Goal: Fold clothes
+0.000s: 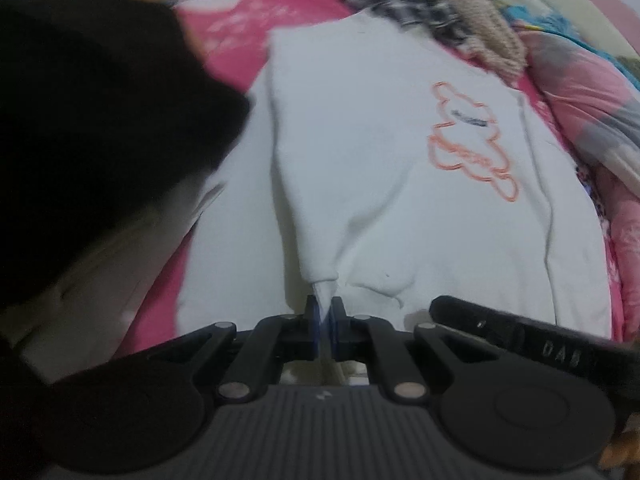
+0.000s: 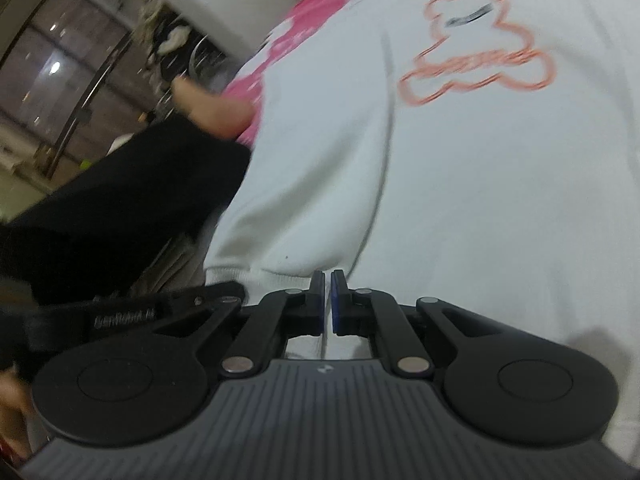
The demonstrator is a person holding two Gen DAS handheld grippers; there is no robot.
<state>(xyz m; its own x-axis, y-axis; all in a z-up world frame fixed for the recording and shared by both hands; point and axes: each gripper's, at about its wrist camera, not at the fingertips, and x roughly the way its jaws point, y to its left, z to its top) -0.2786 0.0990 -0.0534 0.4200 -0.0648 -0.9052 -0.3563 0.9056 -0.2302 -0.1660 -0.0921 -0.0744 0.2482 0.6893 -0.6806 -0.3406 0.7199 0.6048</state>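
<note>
Clamping down nearest the lens with the left gripper [image 1: 325, 309], jaws squeezed together on a pulled-up peak of cloth near the hem of the white sweatshirt [image 1: 380, 168], and drawing that peak into a tight tent with creases fanning away from it. Closing the right gripper [image 2: 327, 280] too, jaws together right at the ribbed hem [image 2: 248, 280]; showing only a thin white sliver between the pads, so cannot tell whether cloth is caught there. Showing in the left view as a black bar [image 1: 520, 332] lying over the hem, just beside the left gripper.

Lying spread print-side up on the pink bed cover [image 1: 240, 44] and filling most of both views. Running its long axis away from the cameras, hem nearest, neck end pointing toward the far side of the bed. Reaching with that far end up to a pile of clothes [image 1: 424, 16], checked black-and-white and beige knit, with a pink and grey plaid cloth [image 1: 592, 116] along the right edge.

Crossing the left side of both views, blurred: a black sleeve [image 1: 100, 120], with a hand [image 2: 212, 112] at its end beside the sweatshirt's left edge.

Standing head-away on the chest: an orange bear outline [image 1: 472, 140].
</note>
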